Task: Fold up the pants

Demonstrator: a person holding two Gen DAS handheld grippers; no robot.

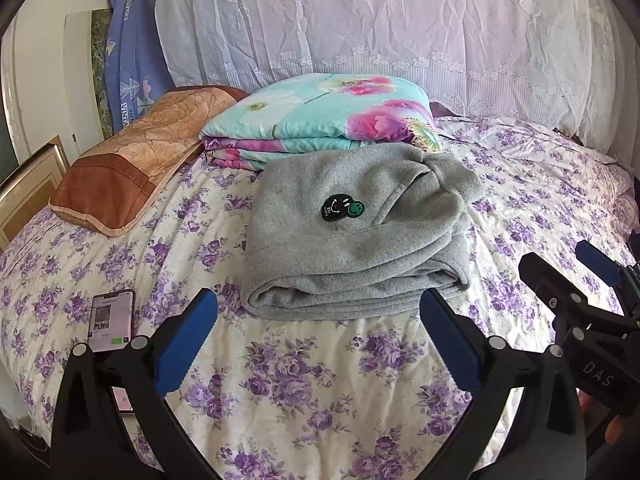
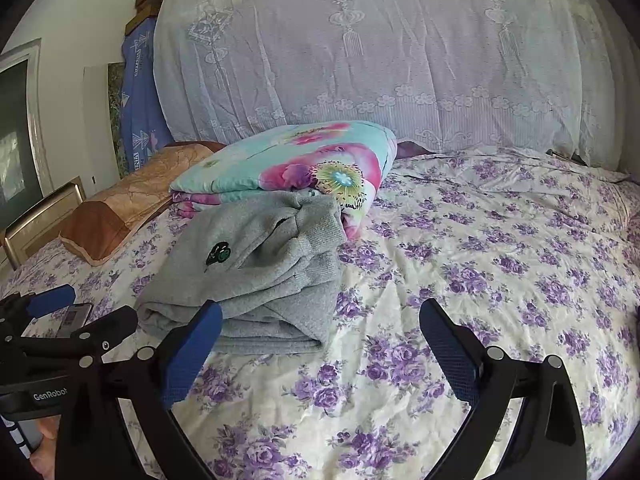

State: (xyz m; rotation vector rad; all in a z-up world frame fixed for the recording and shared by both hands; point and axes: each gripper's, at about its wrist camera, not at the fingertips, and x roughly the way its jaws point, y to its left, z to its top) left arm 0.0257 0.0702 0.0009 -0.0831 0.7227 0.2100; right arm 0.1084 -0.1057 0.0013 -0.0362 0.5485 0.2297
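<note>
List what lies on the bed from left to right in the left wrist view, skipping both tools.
Phone → brown pillow → grey folded pants → bare stretch of the purple-flowered bedsheet. The floral quilt sits behind the pants and overlaps their span, so it is left out.

The pants (image 1: 352, 240) are soft, matt grey fleece with ribbed cuffs. The bed (image 1: 304, 380) wears wrinkled printed cotton. The quilt (image 1: 320, 120) looks smooth, the pillow (image 1: 132, 168) satiny. The phone (image 1: 110, 320) is glossy; claw fingers (image 1: 448, 340) carry textured blue pads.
</note>
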